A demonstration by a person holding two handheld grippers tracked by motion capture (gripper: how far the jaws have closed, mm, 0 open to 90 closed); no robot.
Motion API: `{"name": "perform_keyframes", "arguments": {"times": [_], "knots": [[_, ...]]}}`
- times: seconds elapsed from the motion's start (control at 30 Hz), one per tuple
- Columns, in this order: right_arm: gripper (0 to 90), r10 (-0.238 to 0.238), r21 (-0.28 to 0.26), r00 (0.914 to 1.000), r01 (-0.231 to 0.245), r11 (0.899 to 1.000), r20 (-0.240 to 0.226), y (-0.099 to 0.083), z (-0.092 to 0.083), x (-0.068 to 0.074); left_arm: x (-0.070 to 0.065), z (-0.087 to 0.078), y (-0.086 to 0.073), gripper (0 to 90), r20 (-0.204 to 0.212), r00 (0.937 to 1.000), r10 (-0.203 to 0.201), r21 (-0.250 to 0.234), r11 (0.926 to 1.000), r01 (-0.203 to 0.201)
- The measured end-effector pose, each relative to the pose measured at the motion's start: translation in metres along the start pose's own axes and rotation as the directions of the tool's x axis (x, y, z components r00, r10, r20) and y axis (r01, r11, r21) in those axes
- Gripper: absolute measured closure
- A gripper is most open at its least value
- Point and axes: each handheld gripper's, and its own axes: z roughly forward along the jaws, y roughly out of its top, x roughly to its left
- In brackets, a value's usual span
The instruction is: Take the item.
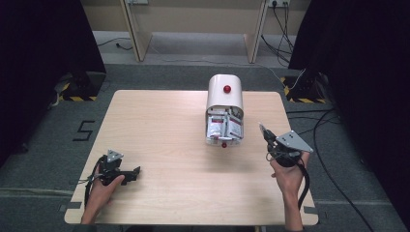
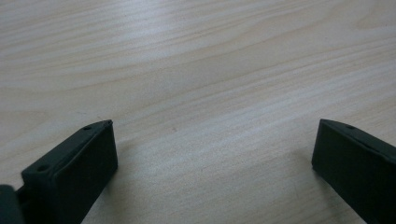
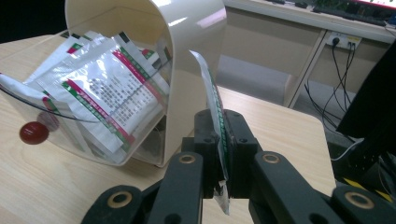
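Sachet (image 3: 214,100) clamped in right hand-held gripper (image 3: 221,140); left hand-held gripper (image 2: 212,154) agape (bare tabletop (image 1: 164,125) around).

Packet (image 3: 215,116) print too small, edge-on

A cream dispenser (image 1: 225,99) of sachets (image 1: 224,126) stands on the table (image 1: 159,140).

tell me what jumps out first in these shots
A cream dispenser box with a red knob stands at the table's far middle, its clear front open and stuffed with sachets. The right hand-held gripper is clamped on one sachet just beside it. The left hand-held gripper rests open at the near left.
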Motion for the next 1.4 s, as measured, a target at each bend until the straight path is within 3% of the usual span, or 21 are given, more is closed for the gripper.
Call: {"name": "perform_keyframes", "arguments": {"times": [0.87, 1.4], "knots": [[85.7, 0.033, 0.093, 0.9989, -0.036, 0.995, 0.035, -0.029, 0.018, -0.018, 0.0, 0.0, 0.0, 0.0, 0.0, 1.0, 0.0, 0.0, 1.0, 0.0], [85.7, 0.021, 0.147, 0.9989, -0.027, 0.989, 0.042, -0.045, 0.031, -0.022, 0.0, 0.0, 0.0, 0.0, 0.0, 1.0, 0.0, 0.0, 1.0, 0.0]]}}
